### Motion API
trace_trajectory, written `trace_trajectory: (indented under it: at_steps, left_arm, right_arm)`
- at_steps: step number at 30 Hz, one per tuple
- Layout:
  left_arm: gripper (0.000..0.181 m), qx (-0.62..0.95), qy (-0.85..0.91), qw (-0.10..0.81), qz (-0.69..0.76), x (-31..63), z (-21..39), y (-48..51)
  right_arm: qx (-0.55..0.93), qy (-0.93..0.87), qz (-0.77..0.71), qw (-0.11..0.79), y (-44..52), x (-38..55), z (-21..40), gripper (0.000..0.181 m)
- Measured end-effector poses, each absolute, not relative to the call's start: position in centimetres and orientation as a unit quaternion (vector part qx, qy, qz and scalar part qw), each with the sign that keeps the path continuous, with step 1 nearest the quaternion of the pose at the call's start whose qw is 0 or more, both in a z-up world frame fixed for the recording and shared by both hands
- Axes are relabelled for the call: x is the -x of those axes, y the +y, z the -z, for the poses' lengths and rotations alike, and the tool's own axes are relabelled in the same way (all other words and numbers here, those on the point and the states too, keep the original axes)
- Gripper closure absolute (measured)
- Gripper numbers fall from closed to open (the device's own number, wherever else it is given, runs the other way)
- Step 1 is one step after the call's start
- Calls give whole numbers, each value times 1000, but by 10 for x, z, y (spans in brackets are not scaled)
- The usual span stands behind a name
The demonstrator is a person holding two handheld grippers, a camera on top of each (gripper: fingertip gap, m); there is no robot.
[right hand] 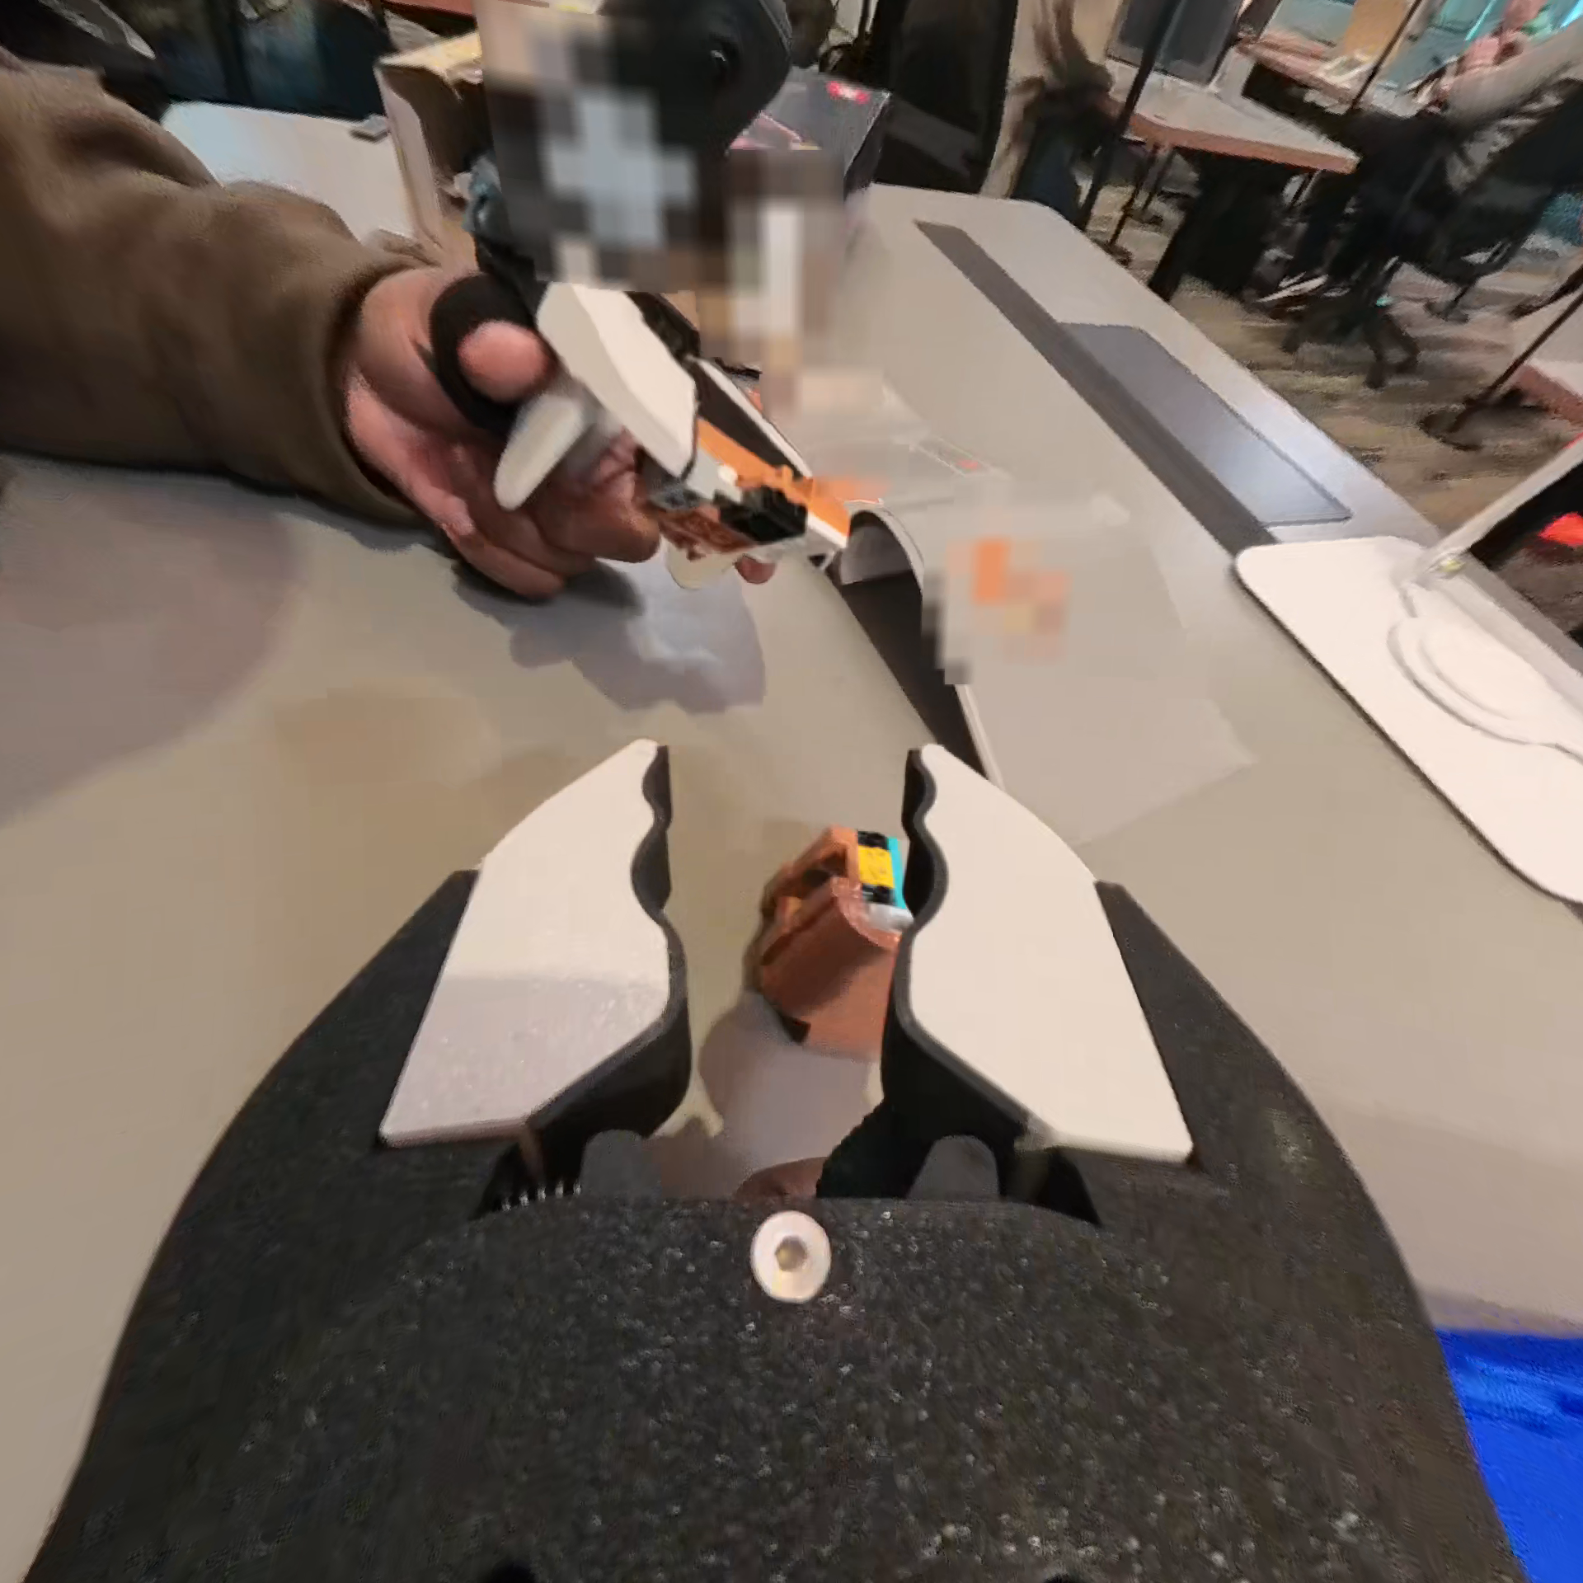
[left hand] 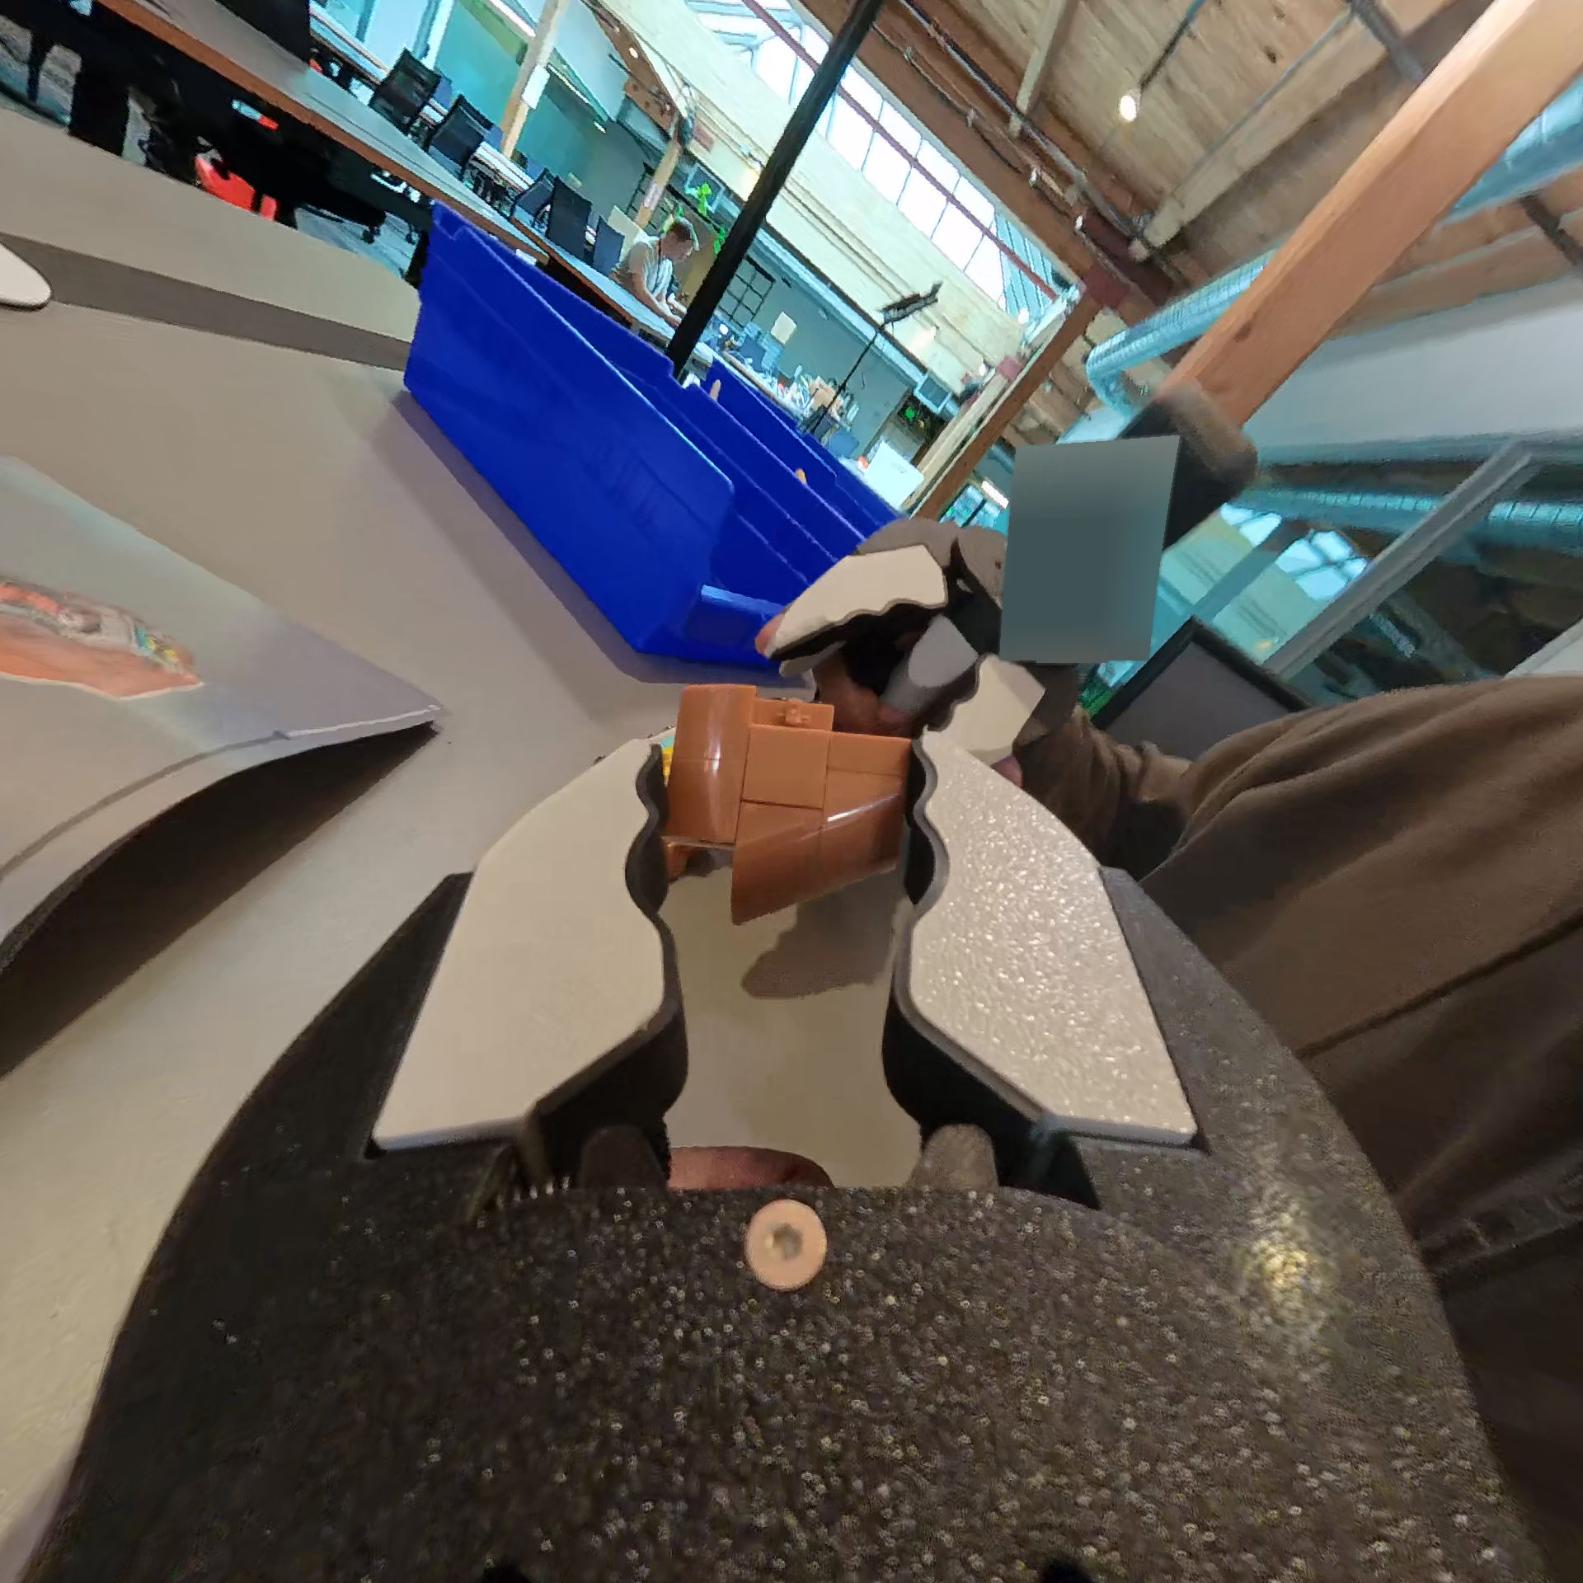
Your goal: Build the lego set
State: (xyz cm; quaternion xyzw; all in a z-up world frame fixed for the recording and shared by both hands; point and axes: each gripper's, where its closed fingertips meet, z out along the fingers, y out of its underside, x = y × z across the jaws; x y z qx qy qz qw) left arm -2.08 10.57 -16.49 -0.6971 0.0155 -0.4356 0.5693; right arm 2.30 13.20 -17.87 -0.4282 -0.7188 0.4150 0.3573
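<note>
Okay so the left gripper (left hand: 784,771) is clamped on a caramel-brown lego sub-build of curved and flat bricks (left hand: 788,797). Both pads press its sides and it hangs clear of the matte grey table (left hand: 300,531), with its shadow right underneath. Just past that sub-build is the right gripper (right hand: 788,771), fingers spread and empty. Between those fingers, tucked against the right one, a second brown lego chunk with a yellow-and-teal end (right hand: 822,951) lies on the table. My guess is the step is grabbing that chunk to mate it with the held sub-build. If so, I'd centre the fingers on its flat sides rather than the rounded slope, squeeze squarely so it doesn't pop out, and keep the left side dead steady while lining things up. The held sub-build's long axis runs across from pad to pad, roughly level, with its curved end sloping down toward the camera. The table chunk lies lengthwise away from the right gripper, coloured end pointing outward. Left of the held sub-build there's an open glossy instruction booklet (left hand: 214,668), and farther behind it a bright blue plastic bin (left hand: 557,428).
</note>
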Motion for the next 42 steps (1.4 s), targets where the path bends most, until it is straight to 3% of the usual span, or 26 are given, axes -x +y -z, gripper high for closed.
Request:
trace_trajectory:
  at_steps: [13, 21, 26, 34, 42]
  left_arm:
    - [127, 688, 312, 649, 87, 4, 177, 96]
    - [127, 697, 348, 626, 31, 4, 192, 99]
    - [127, 718, 338, 606, 42, 6, 199, 100]
    - [127, 721, 324, 608, 77, 2, 195, 98]
    - [127, 656, 342, 666, 95, -6, 172, 87]
  right_arm:
    - [568, -687, -412, 187, 167, -26, 224, 112]
    - [562, -716, -374, 178, 165, -30, 242, 133]
    - [510, -744, -354, 248, 165, -30, 238, 134]
    - [269, -803, -256, 466, 143, -30, 214, 134]
    - [96, -748, -223, 617, 106, -34, 180, 134]
